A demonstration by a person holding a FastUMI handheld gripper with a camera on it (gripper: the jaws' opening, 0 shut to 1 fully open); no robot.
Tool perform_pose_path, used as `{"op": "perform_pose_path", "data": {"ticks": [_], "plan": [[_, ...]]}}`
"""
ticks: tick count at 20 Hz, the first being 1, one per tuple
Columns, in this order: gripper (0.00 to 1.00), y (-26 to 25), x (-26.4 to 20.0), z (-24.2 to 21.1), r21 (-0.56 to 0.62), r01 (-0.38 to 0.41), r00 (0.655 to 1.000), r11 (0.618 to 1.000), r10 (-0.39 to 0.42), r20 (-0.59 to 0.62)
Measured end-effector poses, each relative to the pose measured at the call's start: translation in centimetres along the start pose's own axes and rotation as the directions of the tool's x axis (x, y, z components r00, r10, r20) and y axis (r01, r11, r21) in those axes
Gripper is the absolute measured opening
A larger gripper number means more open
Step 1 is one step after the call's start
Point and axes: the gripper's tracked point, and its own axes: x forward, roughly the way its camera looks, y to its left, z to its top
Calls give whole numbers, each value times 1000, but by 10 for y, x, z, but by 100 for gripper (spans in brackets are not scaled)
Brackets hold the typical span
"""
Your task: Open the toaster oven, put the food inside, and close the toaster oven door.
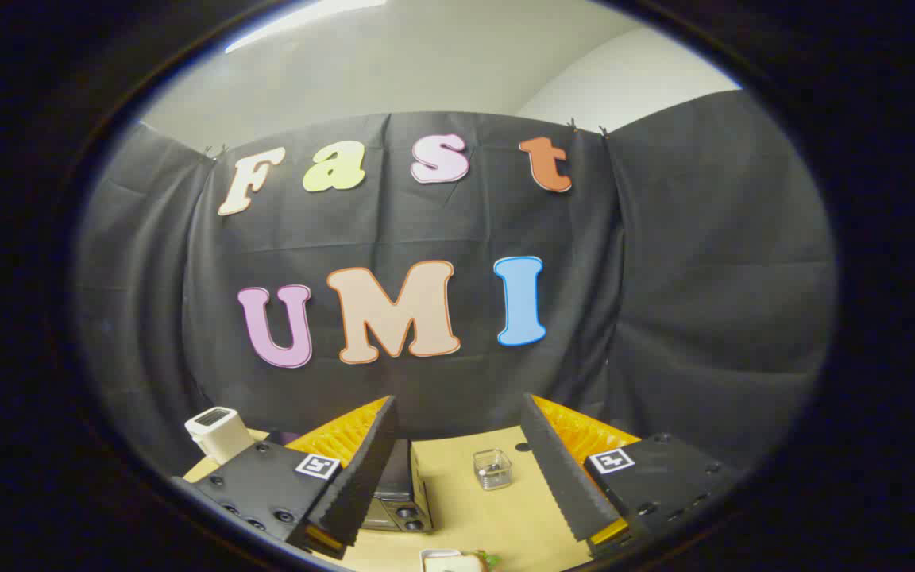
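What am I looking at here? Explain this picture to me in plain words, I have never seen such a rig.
The camera rides on a hand-held gripper that a person carries, looking forward along its two black-and-orange fingers. The jaws stand wide apart and hold nothing. Below them is a light wooden table. On it, beside the left finger and partly hidden by it, sits the toaster oven, its knobs facing us. Between the fingers stands a small clear cube-shaped container. A white boxy appliance stands beyond the left finger. Nearest the camera is the food, seemingly a sandwich on a white dish. Black cloth is the booth's wall.

Black cloth wall behind a light wooden table, white ceiling above.
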Motion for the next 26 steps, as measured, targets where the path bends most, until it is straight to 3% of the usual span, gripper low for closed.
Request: {"op": "perform_pose_path", "data": {"ticks": [6,15,26], "plan": [[98,34,-16,-8,12,49,999,999,-49,3],[98,79,-18,-30,8,38,999,999,-38,-18],[98,161,-9,-74,136,-78,997,988,75,24]]}}
